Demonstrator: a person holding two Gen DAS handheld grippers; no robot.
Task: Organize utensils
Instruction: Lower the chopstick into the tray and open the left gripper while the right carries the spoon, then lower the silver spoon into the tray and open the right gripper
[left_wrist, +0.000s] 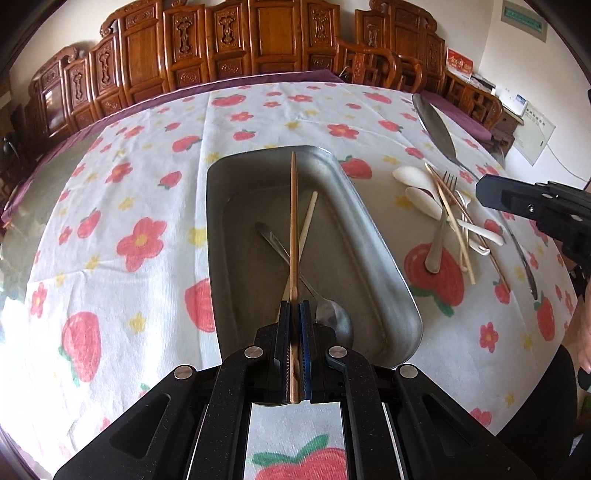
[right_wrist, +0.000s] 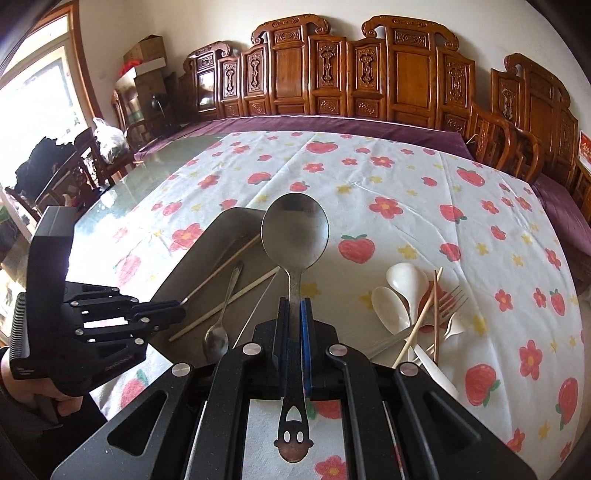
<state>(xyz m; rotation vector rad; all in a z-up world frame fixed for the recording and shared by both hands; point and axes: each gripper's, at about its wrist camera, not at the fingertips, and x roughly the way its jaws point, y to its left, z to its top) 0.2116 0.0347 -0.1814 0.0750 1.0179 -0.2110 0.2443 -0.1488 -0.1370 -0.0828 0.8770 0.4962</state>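
Left wrist view: my left tongs (left_wrist: 294, 310) are clamped on a brown chopstick (left_wrist: 294, 221), held over the metal tray (left_wrist: 369, 236) mid-tablecloth, where a pale chopstick (left_wrist: 308, 225) and small spoon (left_wrist: 325, 314) lie.

Right wrist view: my right tongs (right_wrist: 294, 306) grip a large metal spoon (right_wrist: 294, 229). Loose utensils (right_wrist: 417, 310) lie beside the tray's right edge.

No legible text on anything.

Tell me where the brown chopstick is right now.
In the left wrist view, the brown chopstick is clamped in the left gripper, pointing out over the metal tray, above a small spoon.
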